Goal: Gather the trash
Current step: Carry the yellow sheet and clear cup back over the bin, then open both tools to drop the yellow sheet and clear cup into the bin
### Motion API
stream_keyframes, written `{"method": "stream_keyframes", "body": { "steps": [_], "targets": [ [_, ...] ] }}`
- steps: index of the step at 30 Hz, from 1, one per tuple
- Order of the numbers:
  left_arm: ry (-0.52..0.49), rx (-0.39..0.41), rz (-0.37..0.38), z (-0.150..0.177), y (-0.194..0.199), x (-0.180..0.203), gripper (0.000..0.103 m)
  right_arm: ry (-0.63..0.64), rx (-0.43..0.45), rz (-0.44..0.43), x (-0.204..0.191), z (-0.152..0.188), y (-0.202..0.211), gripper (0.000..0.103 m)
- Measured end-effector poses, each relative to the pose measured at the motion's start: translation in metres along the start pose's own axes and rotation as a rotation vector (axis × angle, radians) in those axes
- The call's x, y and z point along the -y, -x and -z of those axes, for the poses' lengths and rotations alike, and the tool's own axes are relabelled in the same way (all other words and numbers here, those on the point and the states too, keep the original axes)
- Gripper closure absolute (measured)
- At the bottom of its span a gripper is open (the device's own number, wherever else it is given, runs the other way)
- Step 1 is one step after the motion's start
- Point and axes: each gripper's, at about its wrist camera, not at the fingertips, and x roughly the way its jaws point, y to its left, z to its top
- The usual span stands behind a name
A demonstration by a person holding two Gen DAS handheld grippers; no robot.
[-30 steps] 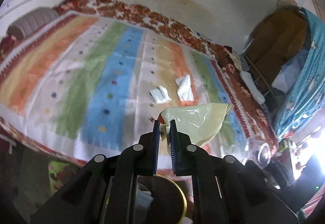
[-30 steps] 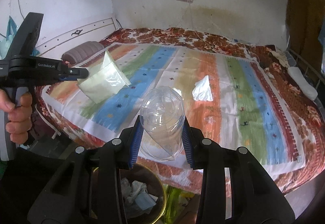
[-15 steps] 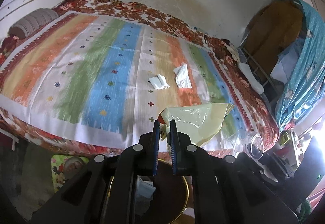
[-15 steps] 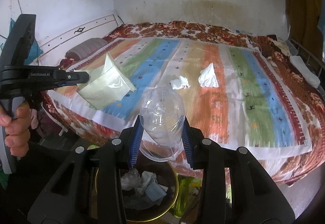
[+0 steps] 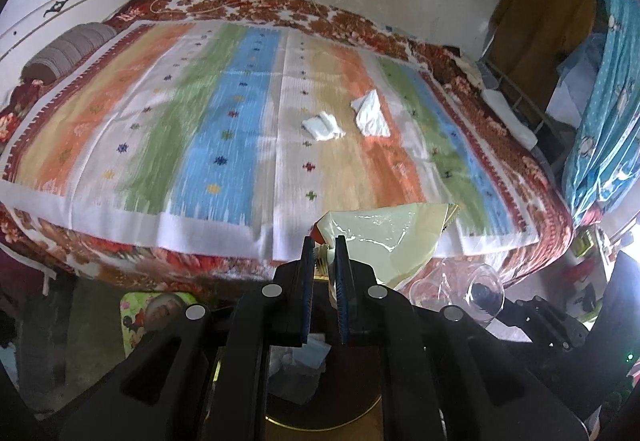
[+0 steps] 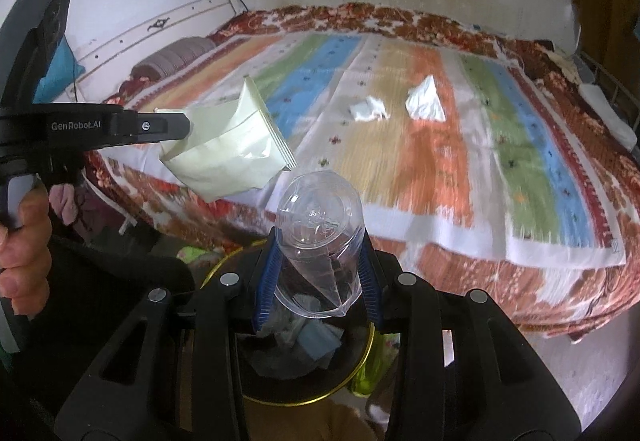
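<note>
My left gripper (image 5: 324, 245) is shut on a corner of a pale yellow snack wrapper (image 5: 384, 233), which hangs out to the right over the bed's edge. The same wrapper (image 6: 228, 153) shows in the right wrist view, pinched by the left gripper (image 6: 186, 127). My right gripper (image 6: 318, 241) is shut on a crushed clear plastic cup (image 6: 318, 225). Both grippers hover above a dark round bin with a gold rim (image 6: 370, 341), which holds crumpled trash. Two white crumpled tissues (image 5: 322, 125) (image 5: 372, 115) lie on the striped bedspread (image 5: 224, 129).
The bed fills the view, with a grey bolster (image 5: 64, 49) at its head on the left. Clothes and a blue curtain (image 5: 600, 89) hang at the right. A green printed bag (image 5: 156, 313) lies on the floor beside the bin. A hand (image 6: 24, 241) grips the left handle.
Both grippers have drawn back from the bed and sunk toward the bin, which now shows more fully under them. The wrapper and the cup stay gripped.
</note>
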Motion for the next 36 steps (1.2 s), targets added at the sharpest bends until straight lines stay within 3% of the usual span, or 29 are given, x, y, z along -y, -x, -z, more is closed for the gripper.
{"method": "stream_keyframes", "body": {
  "steps": [12, 20, 36],
  "targets": [
    [-0.013, -0.161, -0.109, 0.036, -0.044, 0.006, 0.094, -0.022, -0.153, 0.000, -0.008, 0.029, -0.035, 0.068],
    [0.046, -0.264, -0.175, 0.044, -0.070, -0.008, 0.094, -0.059, -0.273, 0.000, -0.010, 0.048, -0.068, 0.068],
    [0.076, -0.372, -0.241, 0.055, -0.108, -0.014, 0.092, -0.116, -0.390, -0.017, -0.007, 0.063, -0.100, 0.068]
  ]
}}
